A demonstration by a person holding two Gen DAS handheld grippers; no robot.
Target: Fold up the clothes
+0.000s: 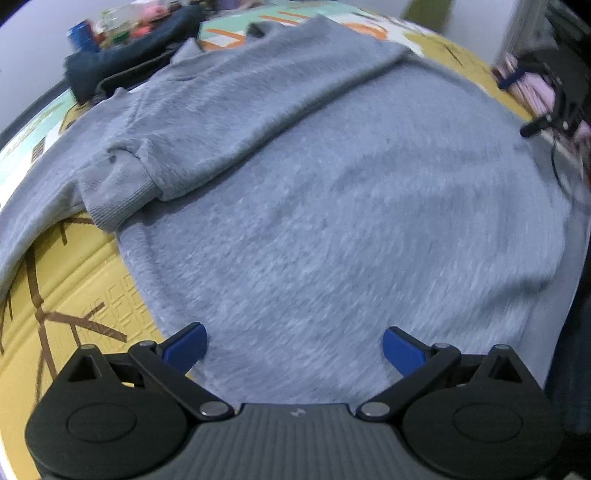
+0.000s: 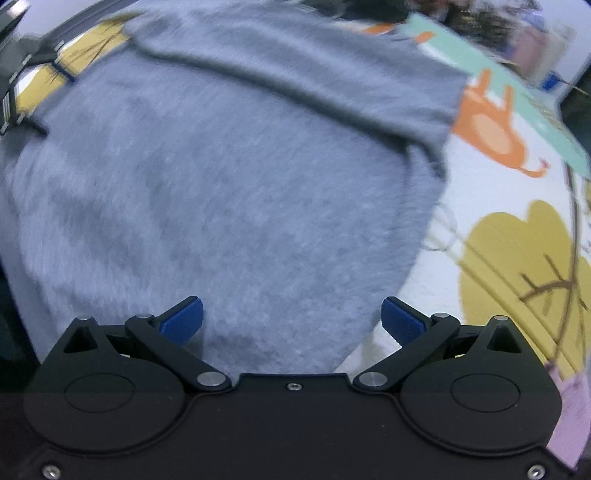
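A grey sweatshirt [image 1: 332, 192] lies spread on a patterned play mat [image 1: 81, 280]. One sleeve [image 1: 236, 110] is folded diagonally across its upper body, with the ribbed cuff [image 1: 118, 195] at the left. My left gripper [image 1: 293, 347] hovers open over the lower body of the sweatshirt, nothing between its blue pads. In the right wrist view the same sweatshirt [image 2: 207, 192] fills the frame, a folded band [image 2: 303, 77] crossing its top. My right gripper [image 2: 291, 319] is open above the garment's lower right edge. The right gripper [image 1: 554, 107] also shows at the left view's far right.
The mat [image 2: 517, 258] shows yellow leaf shapes and an orange animal [image 2: 491, 133]. A dark blue garment [image 1: 122, 62] and cluttered small items, including a blue can [image 1: 81, 35], lie beyond the sweatshirt's top. A dark strip runs along the mat's left border.
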